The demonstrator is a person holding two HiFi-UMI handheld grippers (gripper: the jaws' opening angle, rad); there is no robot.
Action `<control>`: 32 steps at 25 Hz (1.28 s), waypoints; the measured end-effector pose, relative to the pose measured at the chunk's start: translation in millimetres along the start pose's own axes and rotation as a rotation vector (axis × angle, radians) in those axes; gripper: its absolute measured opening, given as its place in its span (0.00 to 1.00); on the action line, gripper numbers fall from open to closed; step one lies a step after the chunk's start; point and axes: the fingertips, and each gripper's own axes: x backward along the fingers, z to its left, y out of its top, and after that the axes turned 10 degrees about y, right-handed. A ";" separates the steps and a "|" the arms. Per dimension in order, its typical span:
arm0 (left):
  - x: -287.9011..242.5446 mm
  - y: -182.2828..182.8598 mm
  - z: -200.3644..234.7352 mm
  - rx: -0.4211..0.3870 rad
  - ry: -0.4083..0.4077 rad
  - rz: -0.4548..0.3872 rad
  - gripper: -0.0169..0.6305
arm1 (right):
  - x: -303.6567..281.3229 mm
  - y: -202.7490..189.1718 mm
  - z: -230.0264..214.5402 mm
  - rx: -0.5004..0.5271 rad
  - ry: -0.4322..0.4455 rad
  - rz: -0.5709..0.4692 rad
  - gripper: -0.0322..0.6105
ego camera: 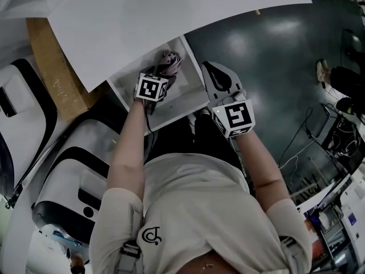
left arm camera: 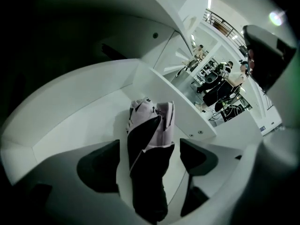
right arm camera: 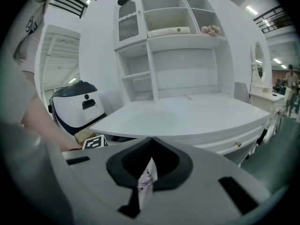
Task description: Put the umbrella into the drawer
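A folded pink-and-black umbrella (ego camera: 169,63) lies in the open white drawer (ego camera: 185,108) under the desk top. My left gripper (ego camera: 161,74) points steeply down into the drawer. In the left gripper view the umbrella (left arm camera: 151,125) runs lengthwise between the two dark fingers (left arm camera: 100,167), with a gap on each side, so the left gripper (left arm camera: 149,161) is open and not pressing on it. My right gripper (ego camera: 207,67) hovers by the drawer's right front corner. Its jaws meet at the tips (right arm camera: 150,140), shut on nothing, and a bit of the umbrella (right arm camera: 145,182) shows beyond them.
The white desk top (ego camera: 171,10) overhangs the drawer's back. A white-and-black machine (ego camera: 68,170) stands to the left, by a wooden panel (ego camera: 51,61). Dark floor (ego camera: 274,56) lies to the right, with cables farther off. A white shelf unit (right arm camera: 173,46) stands on the desk.
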 end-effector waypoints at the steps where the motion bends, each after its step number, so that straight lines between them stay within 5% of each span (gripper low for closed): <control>1: 4.7 2.8 -1.4 -0.003 0.001 -0.006 0.64 | 0.1 2.8 1.2 0.003 0.004 -0.005 0.06; 6: 40.0 10.5 -12.1 -0.022 0.022 -0.033 0.63 | 4.2 19.1 13.6 0.021 0.042 -0.017 0.06; 10: 74.9 24.1 -15.3 -0.049 0.113 -0.111 0.28 | 9.5 32.7 19.2 0.049 0.074 -0.021 0.06; 16: 132.1 51.2 -16.2 0.008 0.238 -0.239 0.05 | 13.1 50.9 32.4 0.109 0.164 -0.011 0.06; 26: 244.8 104.1 -42.1 0.093 0.248 -0.504 0.04 | 22.5 96.8 49.6 0.191 0.262 -0.051 0.06; 32: 334.1 133.9 -46.3 0.133 0.309 -0.748 0.04 | 38.3 129.4 53.6 0.216 0.302 -0.098 0.06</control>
